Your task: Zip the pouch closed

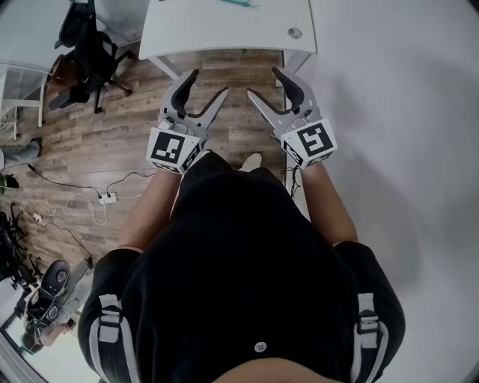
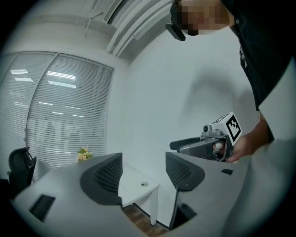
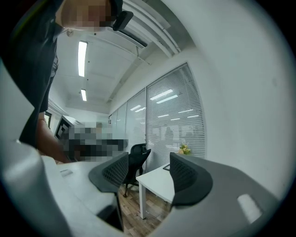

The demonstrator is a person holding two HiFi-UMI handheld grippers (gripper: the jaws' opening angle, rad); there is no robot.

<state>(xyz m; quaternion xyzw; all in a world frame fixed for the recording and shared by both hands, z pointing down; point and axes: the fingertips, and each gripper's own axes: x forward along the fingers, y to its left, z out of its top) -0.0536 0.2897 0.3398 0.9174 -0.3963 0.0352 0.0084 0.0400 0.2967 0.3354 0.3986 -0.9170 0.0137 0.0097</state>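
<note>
No pouch shows in any view. In the head view the person holds both grippers level in front of the body, over the wooden floor, pointing toward a white table (image 1: pixel 224 34). My left gripper (image 1: pixel 210 82) is open with nothing between its jaws. My right gripper (image 1: pixel 262 81) is open and empty too. The left gripper view shows its dark pads (image 2: pixel 104 178) spread apart, the table corner (image 2: pixel 138 185) beyond them, and the right gripper (image 2: pixel 217 139) in a hand at right. In the right gripper view, its own jaws (image 3: pixel 149 173) stand apart before the table (image 3: pixel 159 183).
A black office chair (image 1: pixel 86 45) stands at the upper left, also seen past the right jaws (image 3: pixel 136 157). Cables and a power strip (image 1: pixel 107 198) lie on the floor at left. A thin teal object (image 1: pixel 239 3) lies at the table's far edge. A white wall runs along the right.
</note>
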